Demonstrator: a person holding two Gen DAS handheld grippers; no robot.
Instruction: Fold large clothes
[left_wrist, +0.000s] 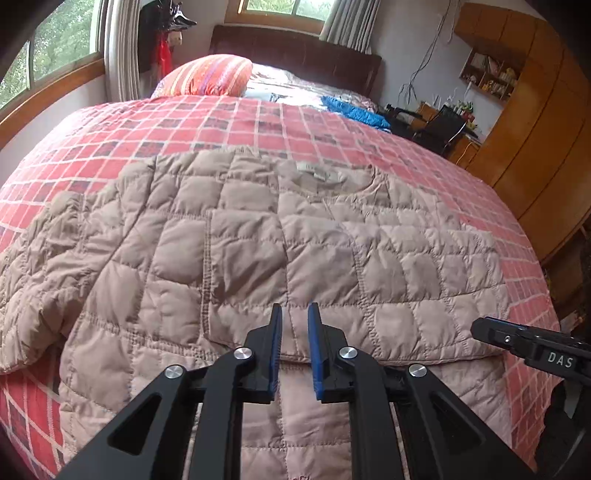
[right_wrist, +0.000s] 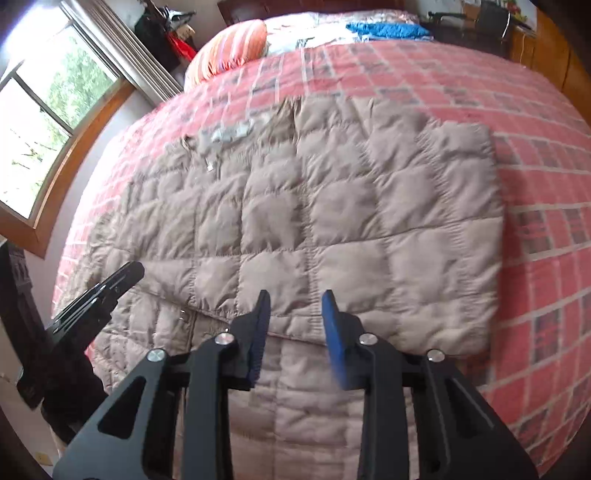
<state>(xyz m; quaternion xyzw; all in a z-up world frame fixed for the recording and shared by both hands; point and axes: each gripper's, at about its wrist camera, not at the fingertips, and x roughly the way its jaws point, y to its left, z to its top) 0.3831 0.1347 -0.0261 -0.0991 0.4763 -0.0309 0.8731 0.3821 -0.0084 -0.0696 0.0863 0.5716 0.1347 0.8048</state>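
Bedroom, wood-framed windows (left_wrist: 55, 62) on the left wall, dark headboard (left_wrist: 295, 55) at the far end, wooden wardrobe (left_wrist: 535, 129) on the right with an open shelf niche (left_wrist: 489, 74) holding small items too tiny to identify. The bed (left_wrist: 147, 133) carries a red checked cover, a striped orange pillow (left_wrist: 210, 75) at the head and a blue cloth (left_wrist: 354, 110) lying near the far right corner. Dark clothes hang by the curtain (left_wrist: 162, 33) – details unclear. Beige quilted jacket (left_wrist: 258, 240) lies flat on the cover, collar and neck label pointing at the headboard, hem draped over the near edge of the bed. One side panel is folded in over the body, leaving a straight edge on the right in the right wrist view (right_wrist: 369, 221); the sleeve on the left is bunched up and spread out sideways. Left gripper (left_wrist: 295, 308) hovers just above the jacket's lower middle, fingers parted by a narrow gap, nothing between them. Right gripper (right_wrist: 295, 295) hangs above the folded panel's lower edge, fingers set wider apart, also empty – that view is motion-blurred. Each gripper shows at the edge of the other's camera, both near the bed's foot end, apart from each other
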